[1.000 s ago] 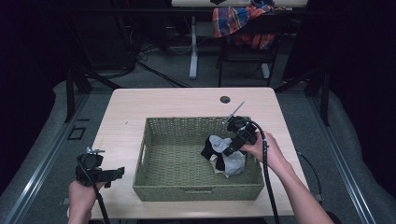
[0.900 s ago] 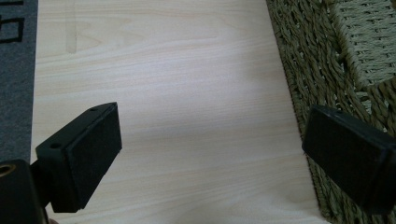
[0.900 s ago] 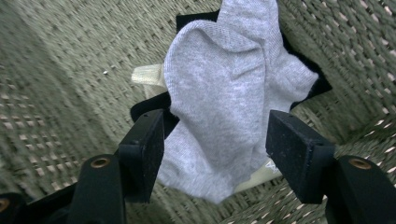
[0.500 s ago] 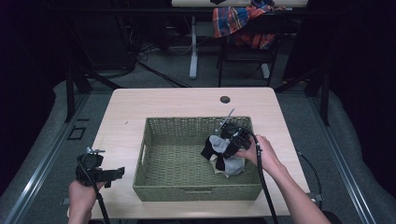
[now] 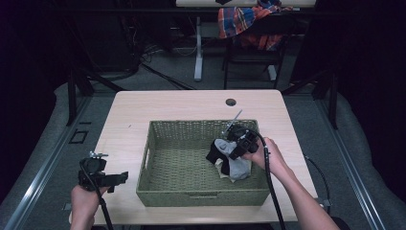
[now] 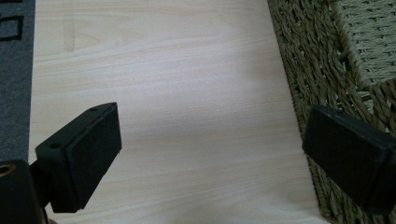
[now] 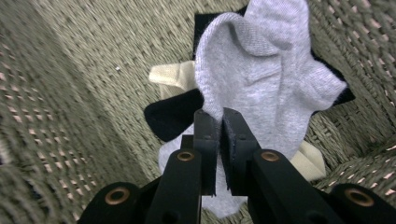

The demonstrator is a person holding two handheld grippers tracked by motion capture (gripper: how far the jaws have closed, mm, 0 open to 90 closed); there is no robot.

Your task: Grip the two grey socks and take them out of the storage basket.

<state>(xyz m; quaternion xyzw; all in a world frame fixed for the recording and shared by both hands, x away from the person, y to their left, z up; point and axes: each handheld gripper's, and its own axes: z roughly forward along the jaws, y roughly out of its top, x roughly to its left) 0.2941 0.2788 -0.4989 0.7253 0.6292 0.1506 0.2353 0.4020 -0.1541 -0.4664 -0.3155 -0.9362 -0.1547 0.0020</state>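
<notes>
several socks [image 5: 232, 163] heaped, basket [image 5: 201, 197] walls around

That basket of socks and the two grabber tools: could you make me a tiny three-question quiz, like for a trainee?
1. True or false: the right gripper is shut on the grey sock.
2. The left gripper hangs over: A) the basket B) bare table C) the floor.
3. Fill in: the socks lie in the basket's ___ half, seen from the person.

Key: 1 true; 2 B; 3 right.
</notes>
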